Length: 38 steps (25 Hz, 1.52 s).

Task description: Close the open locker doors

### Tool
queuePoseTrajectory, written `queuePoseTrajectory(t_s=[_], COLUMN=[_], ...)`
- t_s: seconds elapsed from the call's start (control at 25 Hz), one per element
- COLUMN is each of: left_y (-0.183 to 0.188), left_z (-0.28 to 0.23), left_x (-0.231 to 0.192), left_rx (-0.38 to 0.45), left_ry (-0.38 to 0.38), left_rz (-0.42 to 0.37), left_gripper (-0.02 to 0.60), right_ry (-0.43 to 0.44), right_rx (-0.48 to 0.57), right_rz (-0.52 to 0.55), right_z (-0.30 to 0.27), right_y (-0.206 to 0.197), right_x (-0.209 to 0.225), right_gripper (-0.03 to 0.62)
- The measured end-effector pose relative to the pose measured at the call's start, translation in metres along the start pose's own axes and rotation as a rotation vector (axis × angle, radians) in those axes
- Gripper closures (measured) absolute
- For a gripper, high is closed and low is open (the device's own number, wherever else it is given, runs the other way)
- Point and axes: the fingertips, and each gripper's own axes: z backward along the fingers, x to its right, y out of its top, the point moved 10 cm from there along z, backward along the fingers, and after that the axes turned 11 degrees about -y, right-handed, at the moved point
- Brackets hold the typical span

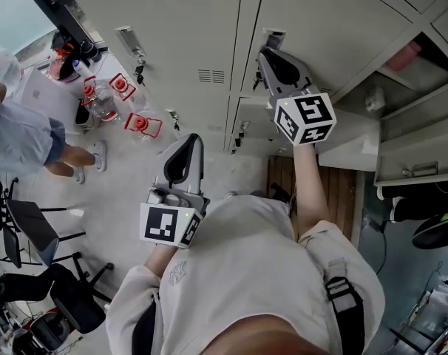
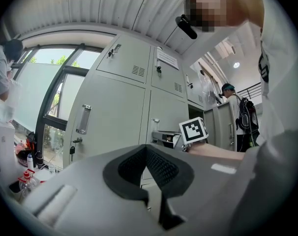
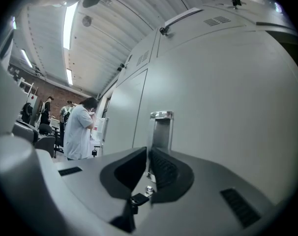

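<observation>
you're on the closing push. your right hand-held gripper, clenched on nothing, points at the handle of a pale grey locker door straight ahead. an open locker gapes to its right. next, press steadily until it seats. your left hand-held gripper is clenched too, empty and held back.

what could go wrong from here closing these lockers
The right gripper, jaws together, points at the door handle; its tips might skid off the smooth metal door. The open locker on the right holds things on its shelves that might stop its door closing.
</observation>
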Motion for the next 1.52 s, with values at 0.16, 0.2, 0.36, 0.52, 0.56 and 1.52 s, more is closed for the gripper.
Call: queuePoseTrajectory(t_s=[0.16,0.2,0.36,0.52,0.56,1.52], left_y=[0.000,0.000,0.000,-0.001,-0.001,-0.010], left_z=[0.001,0.001,0.001,0.001,0.001,-0.033], left_x=[-0.001,-0.001,-0.003,-0.004,-0.004,0.013], left_rx=[0.004,0.005,0.006,0.002,0.000,-0.042], left_ry=[0.004,0.003,0.005,0.004,0.003,-0.171], left_rz=[-0.001,-0.001,0.003,0.005,0.006,0.028], left_gripper=[0.589,0.589,0.589,0.589,0.589,0.589], right_ry=[-0.012,-0.015,-0.017,-0.023,-0.025,-0.150], right_rx=[-0.007,-0.008,-0.006,-0.002,-0.002,0.098], right_rz=[0.007,0.007,0.004,0.007,0.008,0.001], right_z=[-0.005,-0.006,-0.006,-0.006,-0.006,0.121], right_y=[0.000,0.000,-0.001,-0.001,0.000,0.027], right_x=[0.002,0.002,0.002,0.002,0.002,0.016], right_gripper=[0.563,0.563,0.568,0.568,0.568,0.568])
